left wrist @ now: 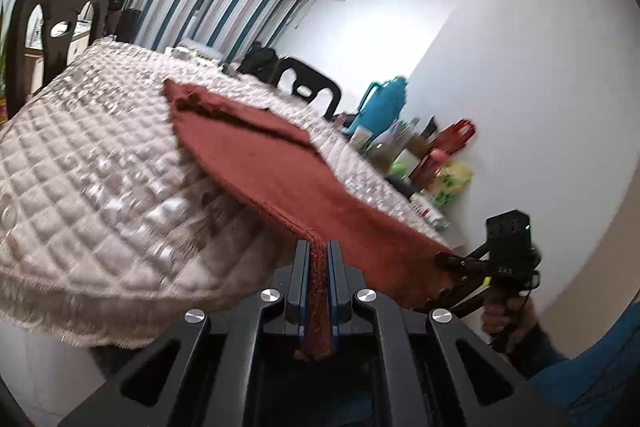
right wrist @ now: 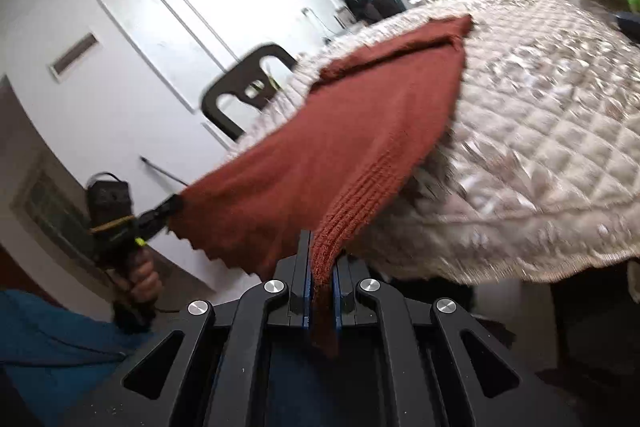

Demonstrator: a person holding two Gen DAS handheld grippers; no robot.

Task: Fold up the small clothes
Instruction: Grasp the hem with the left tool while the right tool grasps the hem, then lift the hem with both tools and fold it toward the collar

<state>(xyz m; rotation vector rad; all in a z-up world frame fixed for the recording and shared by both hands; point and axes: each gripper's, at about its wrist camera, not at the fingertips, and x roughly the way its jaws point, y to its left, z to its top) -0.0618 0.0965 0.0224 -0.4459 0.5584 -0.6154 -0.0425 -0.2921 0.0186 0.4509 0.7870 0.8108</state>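
- The rust-red knitted garment [left wrist: 276, 167] is gripped at its near edge by both grippers: the left gripper [left wrist: 319, 259] has its fingers pressed together on one corner, with a strip of knit hanging down between them.
- The right gripper [right wrist: 322, 267] is likewise clamped on the other near corner, where the ribbed hem bunches between its fingers.
- In the left wrist view the right gripper [left wrist: 448, 261] shows at the far corner of the hem, held by a hand [left wrist: 506, 315]; the hem is stretched between the two.
- The near half of the garment is lifted off the quilted worktop [left wrist: 80, 155]; the far end, with a flap already turned over on it, rests on the cloth.
- By my reading the grasp is done and a fold is only starting: the lifted edge has yet to be carried over and laid onto the far part.
- Flattening, and any further folds, appear to remain.
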